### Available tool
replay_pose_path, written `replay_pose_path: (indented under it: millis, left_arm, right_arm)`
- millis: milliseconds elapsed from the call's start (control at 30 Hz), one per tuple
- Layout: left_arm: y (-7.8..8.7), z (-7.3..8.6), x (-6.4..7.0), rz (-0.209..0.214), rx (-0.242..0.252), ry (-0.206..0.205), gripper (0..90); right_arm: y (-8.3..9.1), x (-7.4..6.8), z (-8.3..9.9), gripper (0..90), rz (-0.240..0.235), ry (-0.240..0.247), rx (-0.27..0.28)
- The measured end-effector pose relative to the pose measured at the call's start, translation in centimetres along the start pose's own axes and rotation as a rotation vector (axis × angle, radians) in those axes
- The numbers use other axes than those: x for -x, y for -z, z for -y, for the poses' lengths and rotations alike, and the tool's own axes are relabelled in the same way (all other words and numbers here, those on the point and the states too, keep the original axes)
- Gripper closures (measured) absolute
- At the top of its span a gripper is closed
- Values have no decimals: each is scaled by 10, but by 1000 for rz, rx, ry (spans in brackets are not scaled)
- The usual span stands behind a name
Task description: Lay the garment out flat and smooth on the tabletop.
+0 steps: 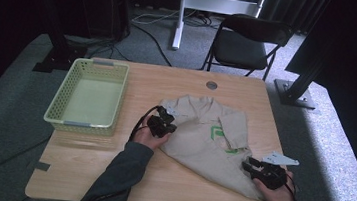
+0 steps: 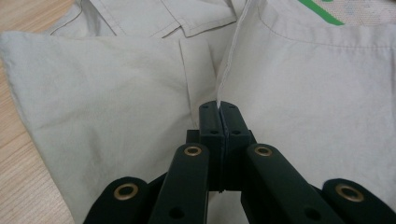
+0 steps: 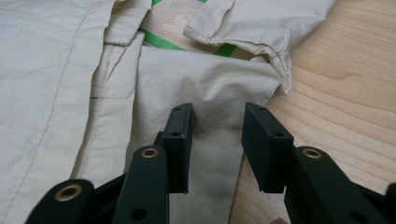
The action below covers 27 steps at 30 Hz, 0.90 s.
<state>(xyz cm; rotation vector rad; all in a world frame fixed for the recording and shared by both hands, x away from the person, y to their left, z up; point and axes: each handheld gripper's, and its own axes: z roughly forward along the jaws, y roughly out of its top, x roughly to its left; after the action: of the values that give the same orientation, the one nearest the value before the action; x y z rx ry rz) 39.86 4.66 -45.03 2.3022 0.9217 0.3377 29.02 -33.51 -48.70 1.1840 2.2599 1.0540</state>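
High view: beige shirt [image 1: 207,139] spread on the wooden table [image 1: 84,166], right of the pale green basket [image 1: 86,98], partly folded, with a green logo [image 1: 218,133] near the chest. Left gripper [image 1: 163,121] at the upper left part of the garment; right gripper [image 1: 255,167] at the lower right corner, near the table edge

Left gripper view: jaws pressed together on a thin raised edge of the fabric [image 2: 224,74], so a firm pinch on one fold, perhaps two layers, hard to tell. Right gripper view: jaws apart, moderately wide, over the corner of the cloth [image 3: 212,116], nothing between them yet

Judged light, soft and limp: no stiffness, sags and wrinkles when lifted, slides easily over the smooth wood. Not fragile. Best taken at hems, seams or the collar, where the doubled fabric gives more grip; a pinch in the flat middle would probably lift one layer only. Two corners held together keep the fold straight
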Motion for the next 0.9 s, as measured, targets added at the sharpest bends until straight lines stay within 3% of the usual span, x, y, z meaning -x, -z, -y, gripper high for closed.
replay_pose_path:
  millis: [900]
  left_arm:
    - [36,12,6,7,94,2,900]
  right_arm:
    - [0,0,0,624,2,-3,0]
